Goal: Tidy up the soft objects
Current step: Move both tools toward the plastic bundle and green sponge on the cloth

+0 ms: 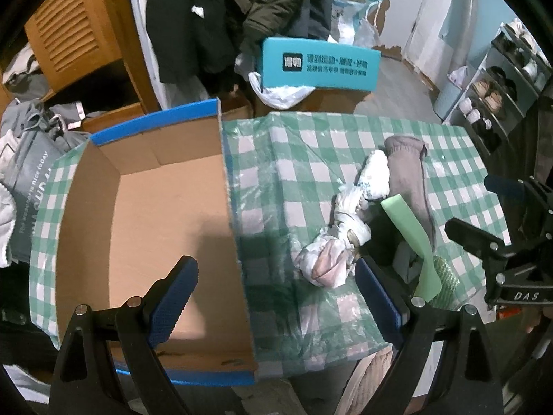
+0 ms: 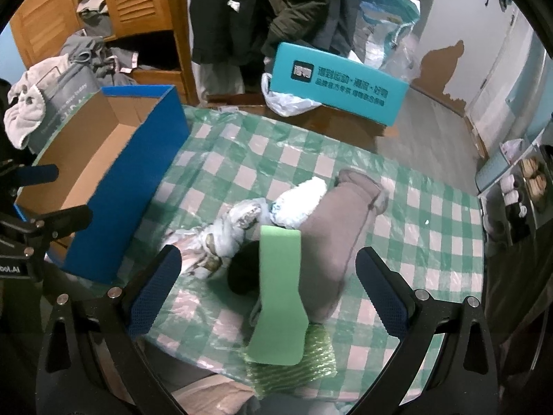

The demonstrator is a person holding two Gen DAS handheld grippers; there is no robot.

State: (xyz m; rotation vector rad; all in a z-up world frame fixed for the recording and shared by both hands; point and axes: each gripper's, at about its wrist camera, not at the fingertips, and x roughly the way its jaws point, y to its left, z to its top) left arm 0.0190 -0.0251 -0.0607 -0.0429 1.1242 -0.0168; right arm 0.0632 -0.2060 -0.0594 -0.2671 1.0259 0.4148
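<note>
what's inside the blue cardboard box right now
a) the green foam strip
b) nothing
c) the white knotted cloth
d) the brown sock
b: the box shows only its bare cardboard floor in both views, while the sock, foam strip and knotted cloth all lie on the checkered tablecloth beside it.

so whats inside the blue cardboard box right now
Nothing visible: the blue cardboard box shows bare brown floor and walls. The left gripper's finger hides its near corner, so that patch cannot be checked.
</note>
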